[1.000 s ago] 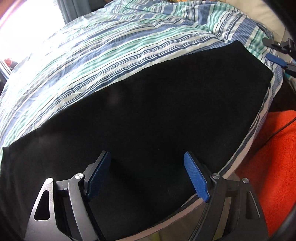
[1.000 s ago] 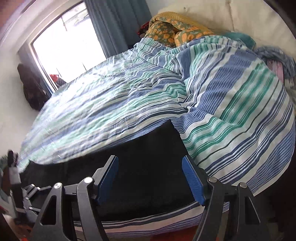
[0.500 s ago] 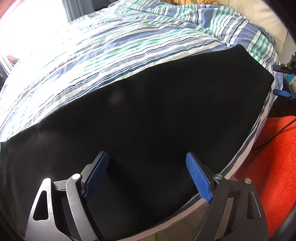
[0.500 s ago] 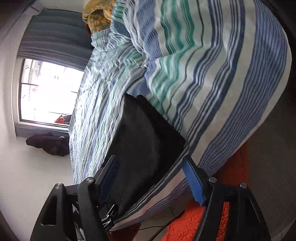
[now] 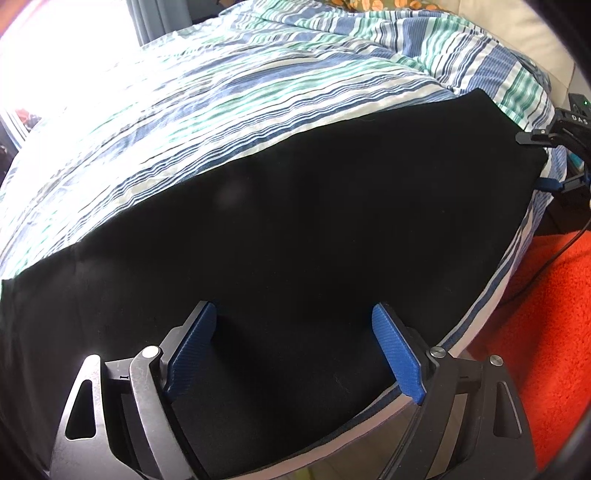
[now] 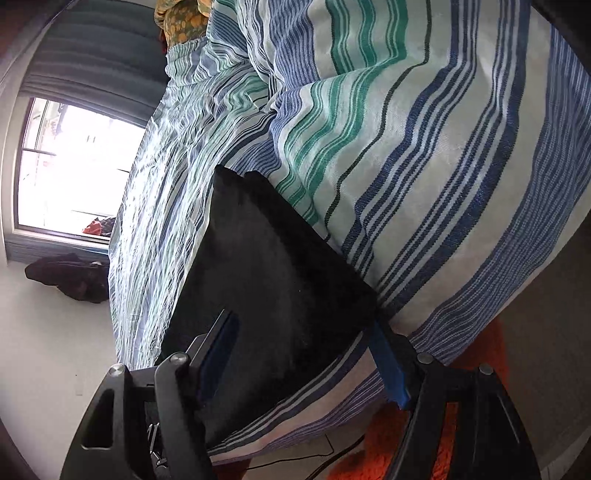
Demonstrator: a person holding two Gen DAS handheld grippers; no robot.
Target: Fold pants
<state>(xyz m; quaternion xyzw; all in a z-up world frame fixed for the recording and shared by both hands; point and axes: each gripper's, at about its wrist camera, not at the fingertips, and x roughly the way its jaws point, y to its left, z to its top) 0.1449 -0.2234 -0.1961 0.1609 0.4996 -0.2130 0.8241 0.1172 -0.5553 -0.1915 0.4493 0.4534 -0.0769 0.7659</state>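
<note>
striped duvet (image 5: 258, 96) covers my bed | black pants (image 5: 314, 236) lie flat along its near edge | my left gripper (image 5: 295, 350) spread above them | my right gripper (image 6: 306, 354) spread, straddling their end corner

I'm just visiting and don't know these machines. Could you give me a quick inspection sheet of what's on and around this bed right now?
Surface: striped bedspread over the bed.
Job's things: black pants spread flat near the bed's edge.
Clutter: floral blanket at the far end.
Grippers: left tool open above the pants; right tool open, straddling the pants' corner.
Cables: black cable across the orange rug.
Surroundings: window, curtain, dark clothes on the floor.
</note>
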